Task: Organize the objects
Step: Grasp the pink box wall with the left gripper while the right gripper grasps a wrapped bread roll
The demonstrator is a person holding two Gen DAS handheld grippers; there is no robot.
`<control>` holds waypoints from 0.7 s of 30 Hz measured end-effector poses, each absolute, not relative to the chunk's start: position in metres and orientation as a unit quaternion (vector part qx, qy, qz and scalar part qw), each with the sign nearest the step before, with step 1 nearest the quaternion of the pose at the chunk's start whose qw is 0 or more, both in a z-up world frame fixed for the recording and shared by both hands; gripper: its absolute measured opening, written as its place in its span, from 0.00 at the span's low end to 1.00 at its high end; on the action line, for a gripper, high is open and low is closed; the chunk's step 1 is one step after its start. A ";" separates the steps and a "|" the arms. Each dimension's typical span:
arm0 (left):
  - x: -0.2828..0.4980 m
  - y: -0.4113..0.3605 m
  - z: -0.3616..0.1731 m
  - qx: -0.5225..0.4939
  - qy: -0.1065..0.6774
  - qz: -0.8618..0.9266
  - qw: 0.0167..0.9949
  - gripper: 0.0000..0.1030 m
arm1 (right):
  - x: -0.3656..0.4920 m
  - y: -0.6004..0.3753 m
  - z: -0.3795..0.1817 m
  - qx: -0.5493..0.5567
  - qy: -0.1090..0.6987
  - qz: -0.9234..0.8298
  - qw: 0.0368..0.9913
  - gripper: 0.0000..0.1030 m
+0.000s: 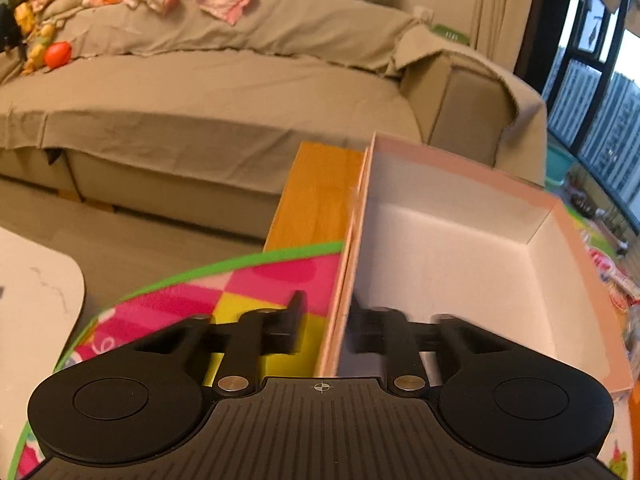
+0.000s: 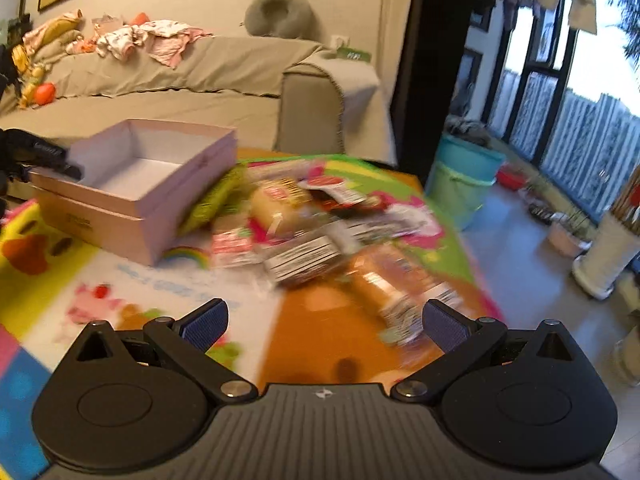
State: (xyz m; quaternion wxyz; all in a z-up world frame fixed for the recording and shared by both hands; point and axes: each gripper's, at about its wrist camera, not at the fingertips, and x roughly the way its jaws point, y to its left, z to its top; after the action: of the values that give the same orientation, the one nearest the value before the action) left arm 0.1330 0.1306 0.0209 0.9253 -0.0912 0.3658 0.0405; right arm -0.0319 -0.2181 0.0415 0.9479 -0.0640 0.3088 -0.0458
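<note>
An open pink box (image 1: 460, 248) with a white, empty inside stands on a colourful play mat (image 1: 224, 292) on a wooden table. My left gripper (image 1: 326, 320) is shut on the box's left wall, one finger outside and one inside. In the right wrist view the box (image 2: 132, 184) sits at the left, with the left gripper (image 2: 48, 156) on its far-left edge. A pile of wrapped snacks (image 2: 312, 224) lies to its right. My right gripper (image 2: 325, 320) is open and empty, just above the mat in front of the pile.
A beige sofa (image 1: 200, 92) with clothes and toys runs behind the table. A white tabletop corner (image 1: 36, 280) is at the left. Teal buckets (image 2: 464, 180) and a balcony window (image 2: 580, 120) are to the right. The table's wooden edge (image 1: 316, 192) shows beyond the mat.
</note>
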 end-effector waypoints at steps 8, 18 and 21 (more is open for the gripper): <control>0.126 0.109 0.025 -0.043 0.364 0.024 0.930 0.16 | 0.013 -0.257 0.041 -0.096 0.305 -0.034 0.947 1.00; 0.116 0.112 0.023 -0.049 0.350 0.004 0.935 0.16 | 0.054 -0.288 0.014 0.006 0.393 -0.019 0.919 0.75; 0.114 0.110 0.023 -0.046 0.349 0.004 0.936 0.16 | 0.034 -0.277 0.023 0.000 0.409 -0.026 0.912 0.55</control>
State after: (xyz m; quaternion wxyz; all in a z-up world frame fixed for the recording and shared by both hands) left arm 0.1145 0.1104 0.0225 0.9358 -0.0464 0.3495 0.0044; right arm 0.0345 -0.2770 0.0227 0.9123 0.0000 0.4087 -0.0264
